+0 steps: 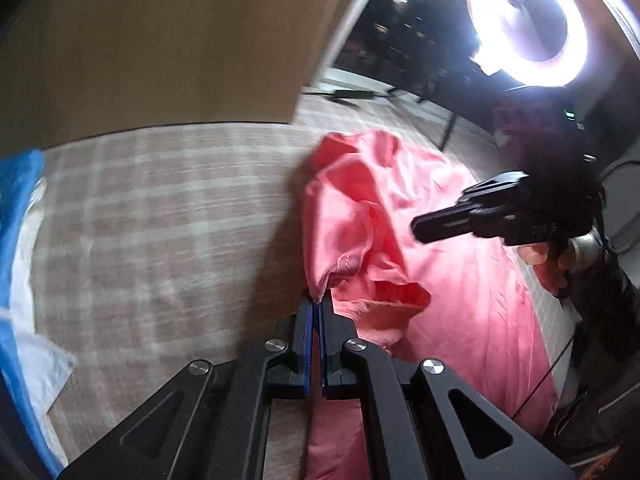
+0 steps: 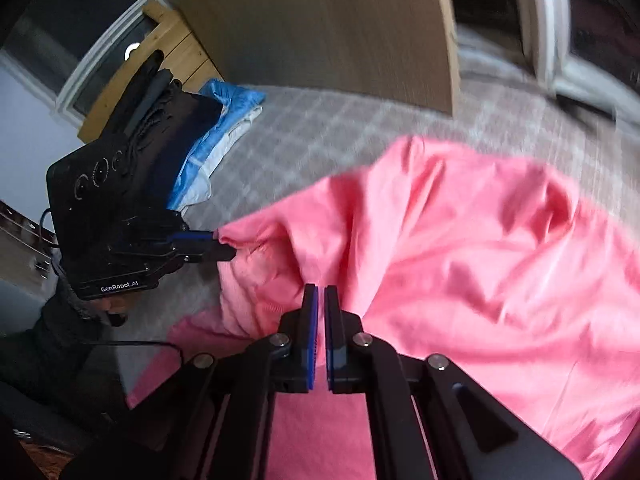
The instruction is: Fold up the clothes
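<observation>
A pink garment (image 1: 440, 288) lies crumpled on the checked bed cover (image 1: 160, 220). My left gripper (image 1: 318, 304) is shut on a hemmed edge of it and holds that edge lifted off the cover. In the right wrist view the same left gripper (image 2: 226, 246) pinches the cloth's left corner. My right gripper (image 2: 321, 294) has its jaws almost together over the pink garment (image 2: 460, 260), with creases running out from the tips. From the left wrist view, the right gripper (image 1: 418, 232) hovers at the garment's right side, held by a hand.
Blue and white clothes (image 2: 224, 128) lie at the far left of the bed, also seen as blue cloth (image 1: 20, 220). A wooden board (image 1: 160, 40) stands behind the bed. A bright ring light (image 1: 528, 20) stands at the back right.
</observation>
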Demonstrator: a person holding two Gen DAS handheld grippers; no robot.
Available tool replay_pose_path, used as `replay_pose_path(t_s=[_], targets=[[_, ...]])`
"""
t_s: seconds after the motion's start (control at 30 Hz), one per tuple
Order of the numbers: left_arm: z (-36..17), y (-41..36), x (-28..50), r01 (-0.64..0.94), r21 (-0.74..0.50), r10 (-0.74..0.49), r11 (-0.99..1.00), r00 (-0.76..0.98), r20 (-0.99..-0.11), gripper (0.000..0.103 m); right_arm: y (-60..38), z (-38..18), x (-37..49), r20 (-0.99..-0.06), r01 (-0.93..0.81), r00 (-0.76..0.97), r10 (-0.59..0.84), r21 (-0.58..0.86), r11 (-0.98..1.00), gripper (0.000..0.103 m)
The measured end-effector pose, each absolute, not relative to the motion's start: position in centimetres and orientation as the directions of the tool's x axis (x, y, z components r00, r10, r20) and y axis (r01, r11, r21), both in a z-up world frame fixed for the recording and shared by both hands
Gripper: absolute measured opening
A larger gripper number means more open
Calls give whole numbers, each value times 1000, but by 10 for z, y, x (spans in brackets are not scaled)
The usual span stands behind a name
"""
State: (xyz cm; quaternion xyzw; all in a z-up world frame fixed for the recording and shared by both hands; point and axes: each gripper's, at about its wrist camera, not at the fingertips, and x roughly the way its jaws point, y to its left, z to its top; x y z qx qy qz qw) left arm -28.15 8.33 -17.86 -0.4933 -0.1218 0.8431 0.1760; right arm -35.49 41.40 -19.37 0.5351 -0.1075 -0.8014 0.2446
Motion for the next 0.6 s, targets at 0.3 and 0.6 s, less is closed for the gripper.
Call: replay_pose_path(t_s=[0.3, 0.6], targets=[[-174, 83, -279, -176, -372, 411, -911, -437, -800, 14, 358, -198, -383, -890, 380, -299, -344, 220, -898, 35], [-199, 146, -297, -307, -217, 321, -927, -345, -882, 17, 346, -224, -394, -935, 433, -238, -265, 142, -890, 35]])
